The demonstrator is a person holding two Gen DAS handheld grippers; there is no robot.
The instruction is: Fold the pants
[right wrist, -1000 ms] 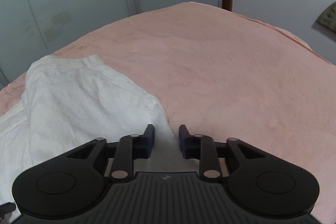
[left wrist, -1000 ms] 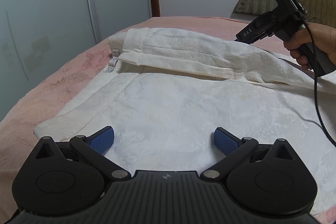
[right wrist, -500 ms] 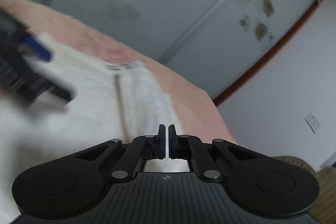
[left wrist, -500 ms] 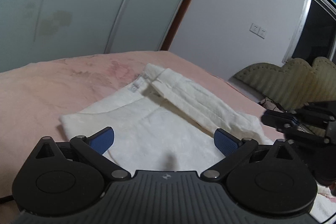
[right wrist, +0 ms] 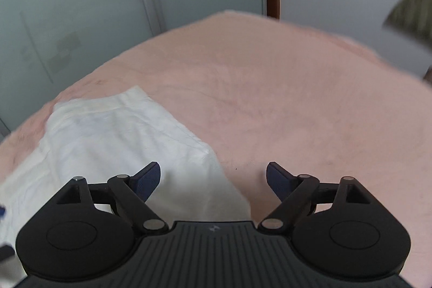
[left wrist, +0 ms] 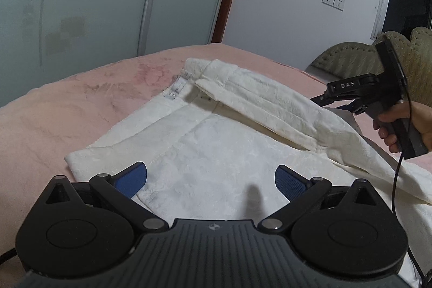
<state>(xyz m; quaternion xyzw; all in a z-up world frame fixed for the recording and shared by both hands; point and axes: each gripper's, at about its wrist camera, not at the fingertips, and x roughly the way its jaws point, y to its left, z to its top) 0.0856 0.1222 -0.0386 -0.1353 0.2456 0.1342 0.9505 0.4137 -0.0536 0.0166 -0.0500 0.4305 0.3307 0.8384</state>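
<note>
White pants (left wrist: 216, 153) lie on a pink bed (left wrist: 54, 120), one leg (left wrist: 270, 104) folded over along the far side. My left gripper (left wrist: 210, 180) is open and empty, low over the near part of the pants. My right gripper (right wrist: 213, 177) is open and empty over the folded leg's edge (right wrist: 121, 139). It also shows in the left wrist view (left wrist: 337, 99), held by a hand at the right, fingers near the fold.
A glass sliding wardrobe (left wrist: 94, 4) stands behind the bed. A padded headboard (left wrist: 351, 58) is at the far right. The right gripper's cable (left wrist: 397, 180) hangs over the pants. Bare pink blanket (right wrist: 297, 99) spreads right of the pants.
My right gripper was shut half a second ago and is now open, with the folded leg lying free under it. My left gripper stayed open over the pants, and its view swung.
</note>
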